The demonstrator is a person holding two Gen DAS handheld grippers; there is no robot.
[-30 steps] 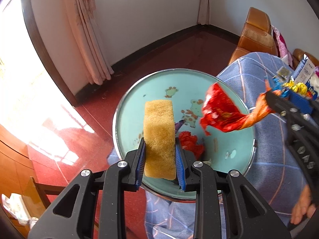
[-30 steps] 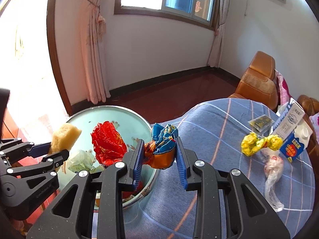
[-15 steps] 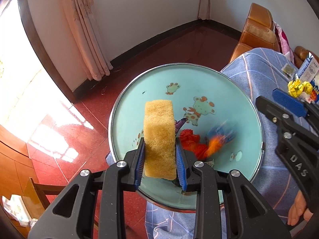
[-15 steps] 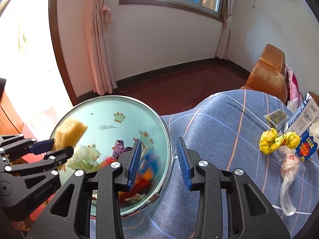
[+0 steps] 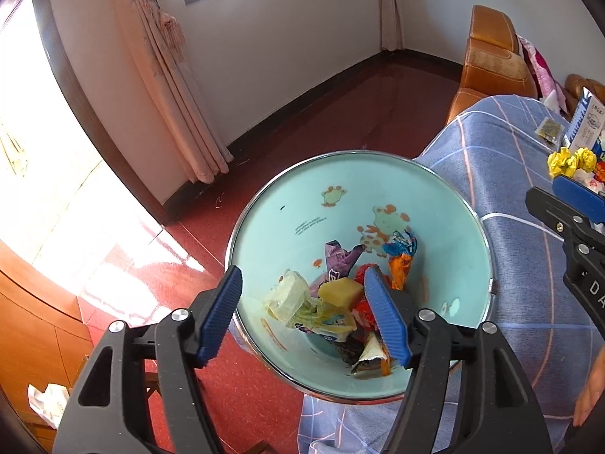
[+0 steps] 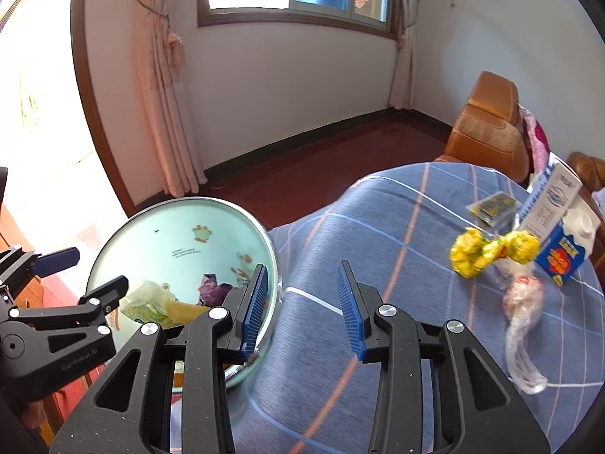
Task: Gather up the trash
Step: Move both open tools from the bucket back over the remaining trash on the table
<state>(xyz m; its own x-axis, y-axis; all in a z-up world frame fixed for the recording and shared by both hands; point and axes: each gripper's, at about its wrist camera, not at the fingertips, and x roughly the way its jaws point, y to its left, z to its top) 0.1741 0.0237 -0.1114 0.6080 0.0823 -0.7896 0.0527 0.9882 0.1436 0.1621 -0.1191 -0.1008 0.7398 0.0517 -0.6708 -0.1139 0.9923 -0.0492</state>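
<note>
Both tools are released and empty: the left tool (image 5: 302,314), whose jaws have just been opening, hangs over the bin (image 5: 378,174) with the sponge (image 5: 340,292) dropped below it. The right tool (image 6: 302,302) should head for the yellow wrapper (image 6: 491,251) ahead to its right on the bench (image 6: 397,227), jaws straddling it.

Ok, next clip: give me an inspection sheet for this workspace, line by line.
Surface: blue checked cloth over the table.
Job's things: bin beside the table holds the sponge and wrappers; yellow wrapper, plastic bag and small dark packet lie on the cloth.
Clutter: milk carton.
Grippers: left hand-held gripper over the bin, jaws just opened, nothing between them; right hand-held gripper open, empty.
Cables: nothing seen.
Surroundings: curtains, window, orange sofa, red floor.
</note>
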